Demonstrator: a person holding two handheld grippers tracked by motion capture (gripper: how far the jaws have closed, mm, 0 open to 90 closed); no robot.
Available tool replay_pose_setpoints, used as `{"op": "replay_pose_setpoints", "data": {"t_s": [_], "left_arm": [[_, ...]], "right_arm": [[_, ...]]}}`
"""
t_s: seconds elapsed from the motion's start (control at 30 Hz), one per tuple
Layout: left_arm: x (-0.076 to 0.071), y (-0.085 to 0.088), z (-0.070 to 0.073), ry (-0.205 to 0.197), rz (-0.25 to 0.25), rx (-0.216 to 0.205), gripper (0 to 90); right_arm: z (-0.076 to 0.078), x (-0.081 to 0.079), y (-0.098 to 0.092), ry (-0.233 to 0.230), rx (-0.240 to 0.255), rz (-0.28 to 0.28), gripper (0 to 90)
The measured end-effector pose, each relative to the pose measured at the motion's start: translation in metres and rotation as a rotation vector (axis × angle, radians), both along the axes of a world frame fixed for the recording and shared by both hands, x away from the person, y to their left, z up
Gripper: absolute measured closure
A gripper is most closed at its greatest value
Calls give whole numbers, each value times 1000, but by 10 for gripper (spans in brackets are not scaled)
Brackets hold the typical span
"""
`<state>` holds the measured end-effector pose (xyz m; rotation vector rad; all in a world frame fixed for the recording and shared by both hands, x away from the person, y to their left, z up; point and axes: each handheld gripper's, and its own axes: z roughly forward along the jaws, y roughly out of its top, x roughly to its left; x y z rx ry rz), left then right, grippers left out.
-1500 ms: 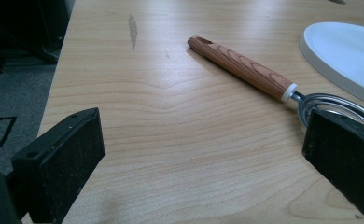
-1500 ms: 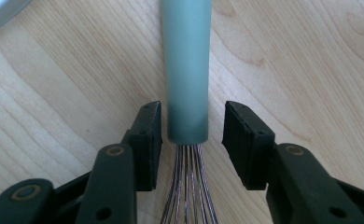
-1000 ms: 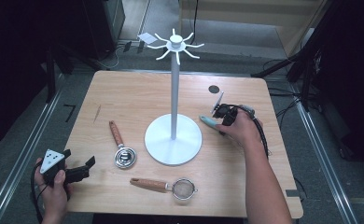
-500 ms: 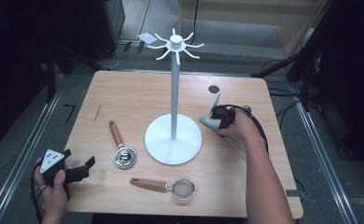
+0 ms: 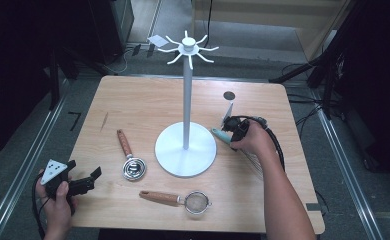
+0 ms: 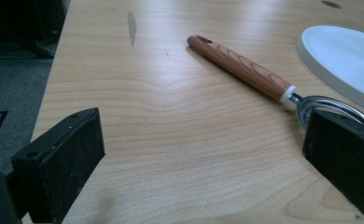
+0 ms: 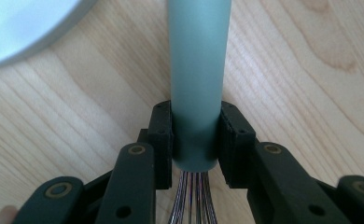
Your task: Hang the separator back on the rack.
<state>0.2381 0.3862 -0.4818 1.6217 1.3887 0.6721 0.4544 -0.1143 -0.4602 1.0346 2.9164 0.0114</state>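
Observation:
A whisk with a teal handle (image 5: 220,133) lies on the table right of the white stand's base (image 5: 185,155). My right gripper (image 5: 235,131) is shut on that handle. In the right gripper view both pads press the teal handle (image 7: 199,70) near its wire end, and the wires run back between the jaws of the right gripper (image 7: 196,135). My left gripper (image 5: 84,168) is held open at the table's front left corner with nothing between its jaws. The left gripper (image 6: 203,154) faces a wood-handled scoop (image 6: 243,72).
A tall white stand (image 5: 186,100) with hook arms at its top rises from mid-table. The wood-handled scoop (image 5: 128,150) lies left of its base, and a wood-handled strainer (image 5: 195,201) lies near the front edge. A dark hole (image 5: 228,95) marks the back right of the tabletop.
My right hand has shifted very slightly toward the near edge while staying on the whisk handle. The left hand has not moved.

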Motion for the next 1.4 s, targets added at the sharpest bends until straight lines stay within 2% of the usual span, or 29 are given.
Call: {"op": "replay_pose_setpoints", "data": {"t_s": [0.07, 0.1, 0.13, 0.2, 0.33, 0.43, 0.47, 0.6, 0.63, 0.67, 0.7, 0.73, 0.77, 0.83, 0.87, 0.9, 0.97, 1.0, 1.07, 1.1, 1.17, 1.2, 1.3, 1.37, 1.4], "left_arm": [[0, 0, 0, 1, 1, -1, 0], [0, 0, 0, 1, 0, -1, 0], [0, 0, 0, -1, 0, -4, 0], [0, 1, 0, -2, 0, -7, 0], [0, 1, 0, -2, 0, -8, 0], [0, 1, 0, -1, 0, -8, 0], [0, 1, 0, -1, 1, -10, 0], [0, 1, 0, -2, 2, -9, 0], [0, 1, 0, -2, 2, -9, 0], [0, 1, 0, 0, 1, -7, 0], [0, 1, 0, 0, 1, -7, 0], [0, 1, 0, 0, 1, -6, 0], [0, 1, 0, 0, 1, -7, 0], [0, 1, 0, 1, 1, -6, 0], [0, 1, 0, 1, 2, -4, 0], [0, 0, 0, 1, 2, -3, 0], [0, 0, 0, 0, 2, -4, 0], [0, 0, 0, 0, 2, -4, 0], [0, 0, 0, 1, 2, -4, 0], [0, 0, 0, 1, 2, -4, 0], [0, 0, 0, 0, 1, -3, 0], [0, 0, 0, 0, 2, -4, 0], [0, 0, 0, 0, 1, -3, 0], [0, 0, 0, 2, 0, -2, 0], [0, 0, 0, 2, 0, -1, 0]], "right_arm": [[0, -1, -1, -6, 3, -8, 712], [1, -2, -4, -23, 14, -47, 712], [4, -3, -9, -32, 32, -64, 712], [6, -5, -11, -41, 41, -69, 712], [23, -14, -21, -103, 128, -105, 712], [29, -19, -25, -123, 151, -105, 712], [34, -23, -29, -150, 190, -111, 712], [44, -33, -36, -203, 277, -131, 712], [44, -33, -36, -203, 277, -131, 712], [46, -37, -38, -221, 297, -128, 712], [53, -46, -43, -265, 363, -135, 712], [53, -46, -43, -265, 363, -135, 712], [57, -54, -47, -304, 425, -150, 712], [62, -61, -51, -342, 466, -155, 712], [62, -61, -51, -342, 466, -155, 712], [67, -69, -54, -380, 525, -177, 712], [71, -74, -56, -410, 568, -179, 712], [71, -74, -56, -410, 568, -179, 712], [78, -84, -58, -458, 622, -187, 712], [78, -84, -58, -458, 622, -187, 712], [82, -88, -59, -481, 656, -185, 712], [87, -92, -59, -503, 693, -186, 712], [90, -96, -59, -521, 719, -180, 712], [94, -100, -57, -547, 745, -173, 712], [98, -103, -55, -573, 768, -165, 712]]}}
